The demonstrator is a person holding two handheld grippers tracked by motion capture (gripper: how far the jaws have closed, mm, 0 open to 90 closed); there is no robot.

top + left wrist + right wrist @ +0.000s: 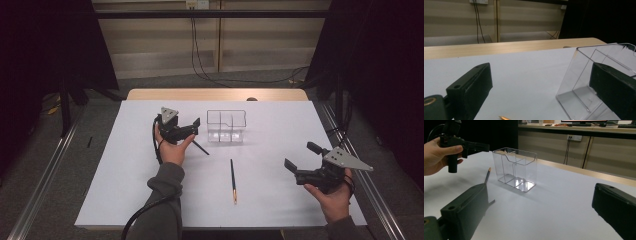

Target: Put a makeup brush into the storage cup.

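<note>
On the white table [150,190], our organiser [226,126] near the far edge stands empty, both pencils [233,180] unloaded, left gripper [192,127] and right gripper [299,159] gaping.

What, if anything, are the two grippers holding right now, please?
Nothing is held: the left gripper and the right gripper are open with bare jaws, and both pens lie on the table.

Wall socket [196,4], trailing cables [200,55].
</note>
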